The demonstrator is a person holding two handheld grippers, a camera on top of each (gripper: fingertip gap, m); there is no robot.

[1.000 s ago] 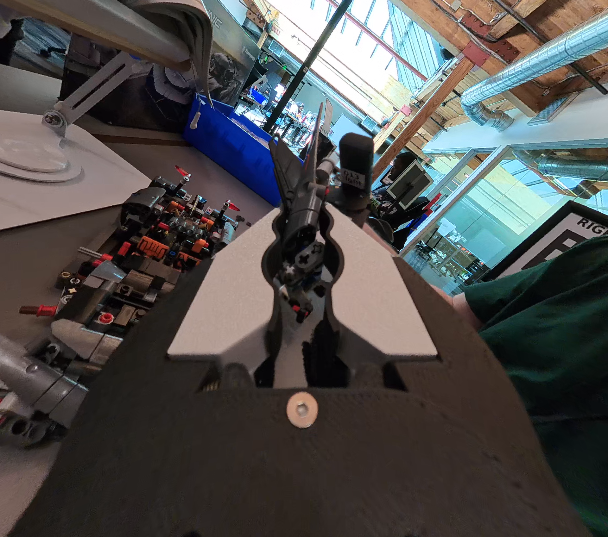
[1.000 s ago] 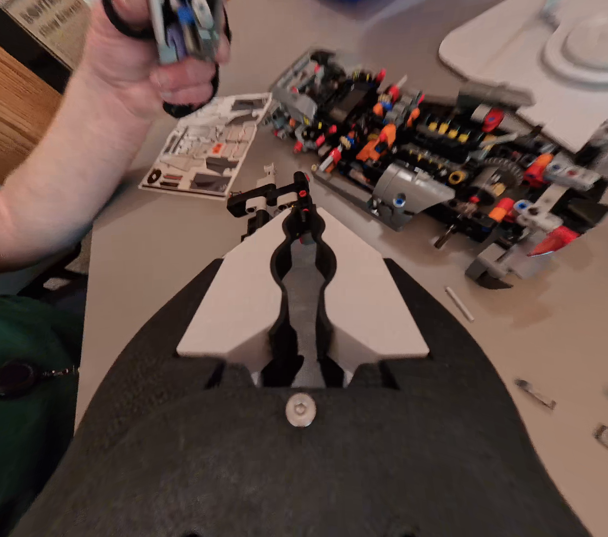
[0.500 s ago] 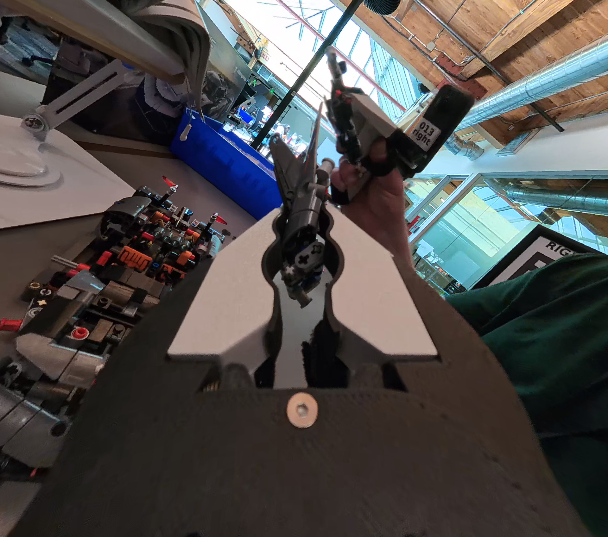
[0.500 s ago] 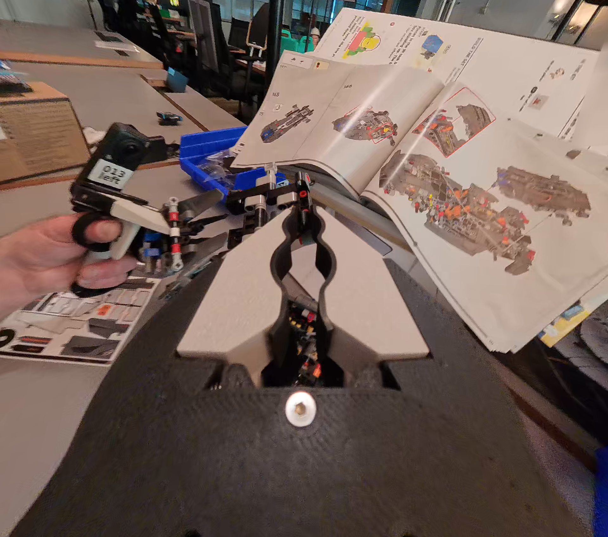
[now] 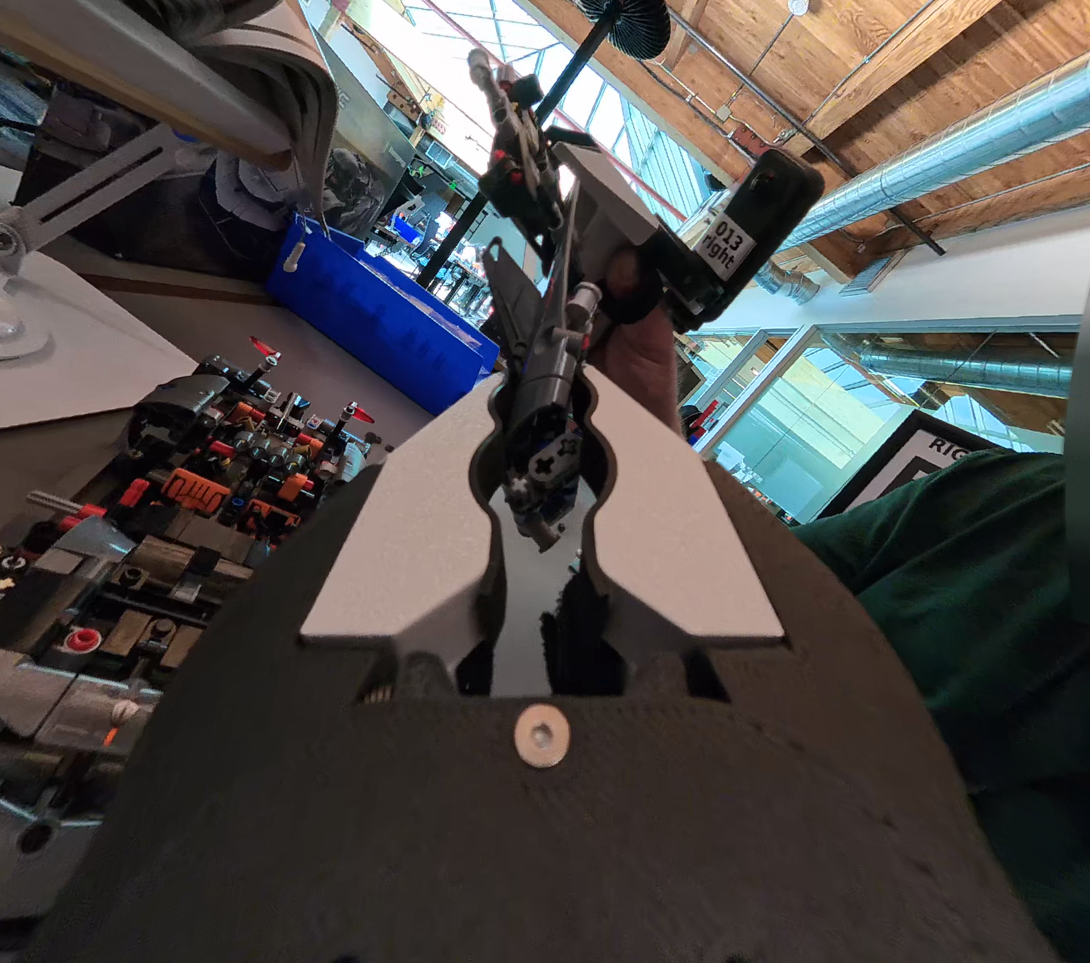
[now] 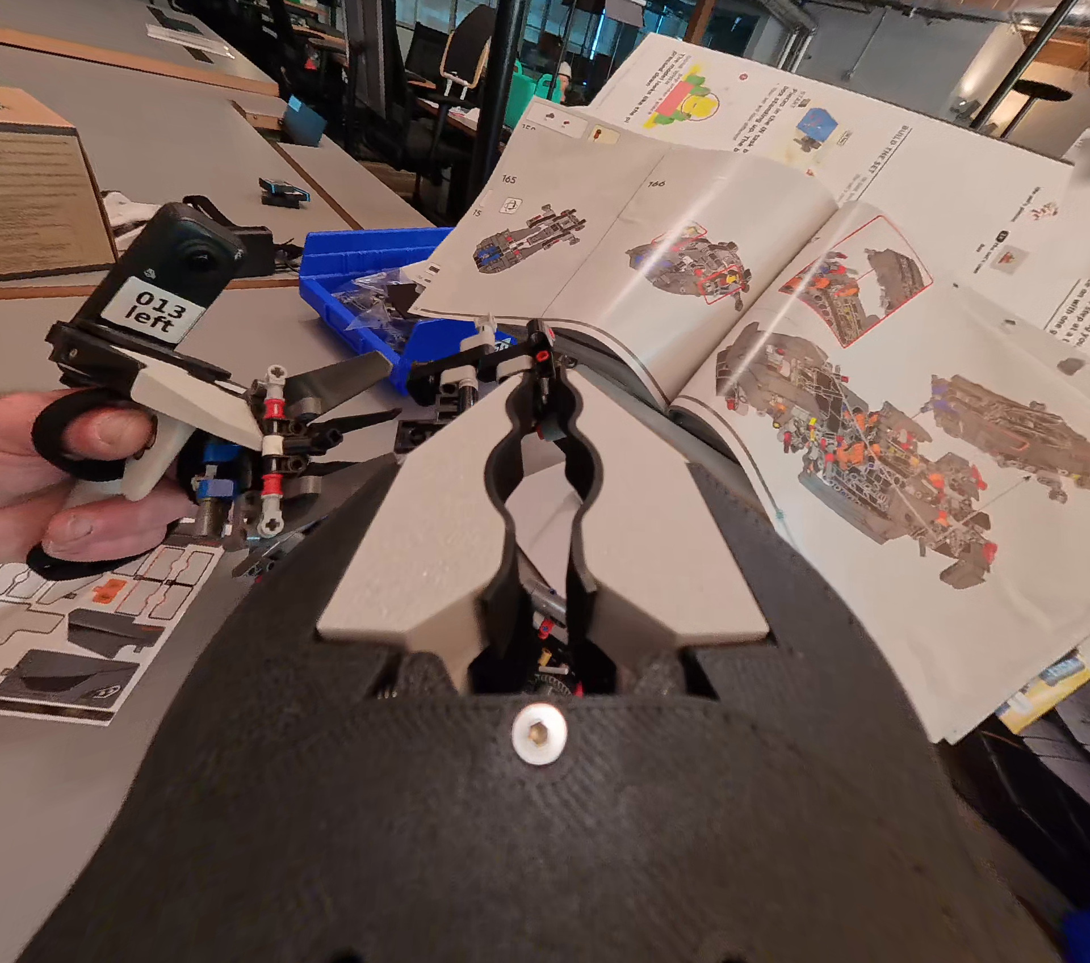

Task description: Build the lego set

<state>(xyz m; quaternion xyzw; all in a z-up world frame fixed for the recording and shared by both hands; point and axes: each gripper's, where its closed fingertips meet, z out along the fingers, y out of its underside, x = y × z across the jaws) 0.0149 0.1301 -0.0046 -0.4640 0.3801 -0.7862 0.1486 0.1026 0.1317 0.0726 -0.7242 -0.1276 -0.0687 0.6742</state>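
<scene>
Instructions (image 6: 767, 298) lay open on a stand, and everything else sat around that booklet. In front of its open pages, held up off the table, the right gripper (image 6: 539, 392) was closed tight on a small black subassembly (image 6: 472, 371) with white connectors and red pins. To the booklet's left, at about the same height, the left gripper (image 5: 539, 439) was clamped on a grey winged subassembly (image 6: 283, 439) with dark blades and a red-and-white axle. The main model (image 5: 194, 498), grey with orange and red parts, rested on the table below the booklet, beside a blue bin (image 6: 377, 280); a sticker sheet (image 6: 76, 640) lay further left. The step in hand looked like checking both pieces against the pictured pages. Joining them next would call for turning the two until pins faced holes, then pressing straight together.
</scene>
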